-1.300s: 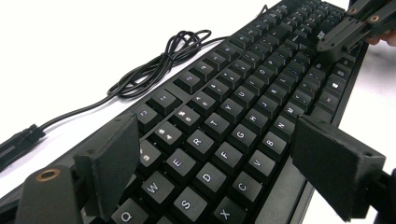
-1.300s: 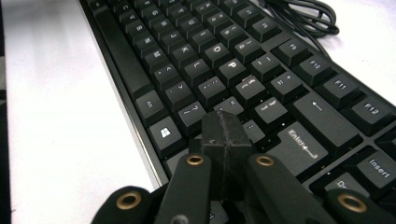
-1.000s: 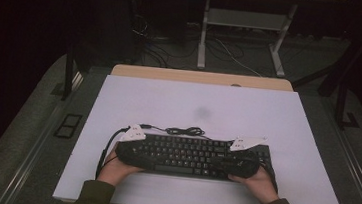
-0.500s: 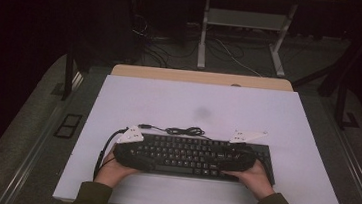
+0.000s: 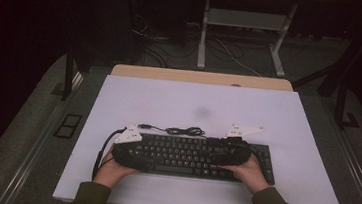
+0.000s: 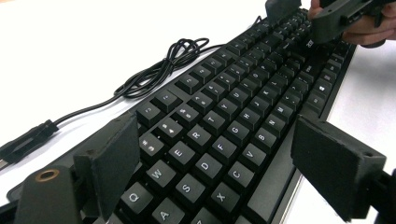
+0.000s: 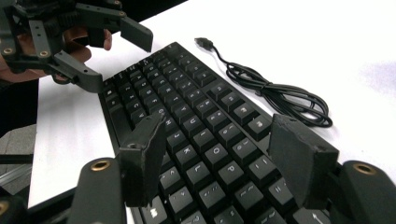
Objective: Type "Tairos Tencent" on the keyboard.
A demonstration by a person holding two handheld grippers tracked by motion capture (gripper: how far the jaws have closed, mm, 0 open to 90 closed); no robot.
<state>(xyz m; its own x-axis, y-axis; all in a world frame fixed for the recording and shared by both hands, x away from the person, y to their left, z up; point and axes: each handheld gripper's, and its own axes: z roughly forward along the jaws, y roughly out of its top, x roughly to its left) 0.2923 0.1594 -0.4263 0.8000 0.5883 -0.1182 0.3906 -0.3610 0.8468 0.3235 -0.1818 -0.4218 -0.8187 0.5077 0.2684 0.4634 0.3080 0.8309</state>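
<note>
A: Where is the keyboard (image 5: 191, 156)?

B: In the lower middle of the high view, lying flat on the white table (image 5: 169, 101), lengthwise across the frame. Its cable (image 5: 185, 130) is coiled on the table just beyond its far edge.

A: And the left claw (image 6: 243, 163)?

B: In the left gripper view its jaws are spread wide, one at lower left and one at lower right, over the letter keys. In the high view it sits over the keyboard's left end.

A: The right claw (image 7: 224, 158)?

B: Also spread apart, hovering over keys in the lower half of the right gripper view. In the high view it sits right of centre over the keyboard. Neither claw pinches anything.
</note>
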